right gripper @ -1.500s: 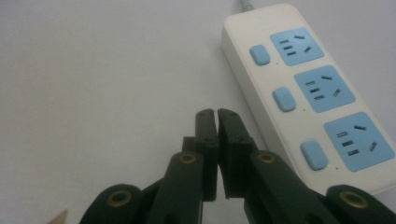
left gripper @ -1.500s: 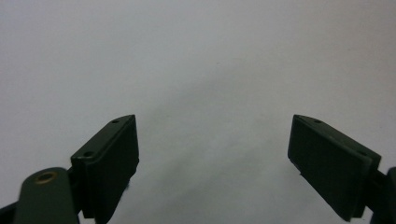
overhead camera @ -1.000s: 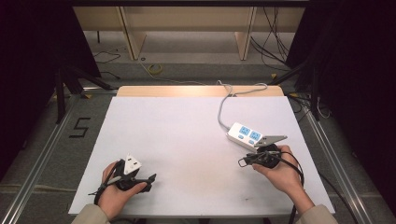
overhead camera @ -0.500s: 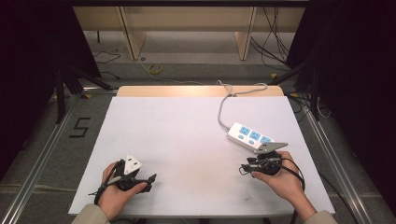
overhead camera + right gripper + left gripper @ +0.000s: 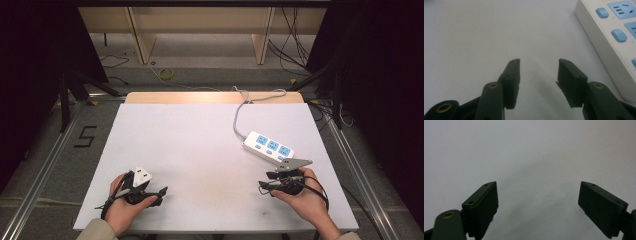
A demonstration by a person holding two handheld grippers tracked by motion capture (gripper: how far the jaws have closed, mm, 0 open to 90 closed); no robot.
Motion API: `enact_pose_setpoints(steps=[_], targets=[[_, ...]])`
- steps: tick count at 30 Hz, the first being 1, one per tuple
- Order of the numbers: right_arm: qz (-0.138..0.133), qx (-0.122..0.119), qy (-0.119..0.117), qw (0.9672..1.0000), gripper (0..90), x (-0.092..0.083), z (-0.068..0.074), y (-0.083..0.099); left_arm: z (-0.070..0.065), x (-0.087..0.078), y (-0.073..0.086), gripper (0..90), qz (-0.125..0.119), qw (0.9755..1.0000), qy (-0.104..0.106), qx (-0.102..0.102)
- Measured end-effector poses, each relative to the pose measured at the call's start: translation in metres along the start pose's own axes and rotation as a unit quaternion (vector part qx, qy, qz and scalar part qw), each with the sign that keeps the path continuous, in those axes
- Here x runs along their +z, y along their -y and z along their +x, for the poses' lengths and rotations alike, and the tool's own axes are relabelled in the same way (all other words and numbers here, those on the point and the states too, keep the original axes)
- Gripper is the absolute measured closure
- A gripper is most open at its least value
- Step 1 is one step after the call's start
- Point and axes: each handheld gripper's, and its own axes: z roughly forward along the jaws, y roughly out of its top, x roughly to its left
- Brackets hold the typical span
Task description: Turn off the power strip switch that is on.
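White power strip (image 5: 269, 148) with blue sockets, black claws, perhaps pale-grey table (image 5: 190, 145)

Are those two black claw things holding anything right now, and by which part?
Nothing is held. The right gripper has just been opening, empty, beside the power strip. The left gripper is open over the bare table.

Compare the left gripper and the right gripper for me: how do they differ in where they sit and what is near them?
The right gripper sits at the table's near right, just short of the white power strip; the left gripper sits at the near left with only bare table around it. The power strip's blue sockets show beside the right gripper's jaws in its own view; the left gripper's view has plain white surface. The right gripper's jaws have just been opening. Both are open, empty, hand-held.
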Motion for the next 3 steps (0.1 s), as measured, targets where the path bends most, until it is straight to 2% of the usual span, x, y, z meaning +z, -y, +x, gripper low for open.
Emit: enact_pose_setpoints(steps=[3], targets=[[-0.003, 0.001, 0.002, 1.0000, 51.3, -0.0010, 0.0001, 0.0020, 0.0008, 0.0009, 0.0001, 16.1, 0.001, 1.0000, 0.000, -0.001]])
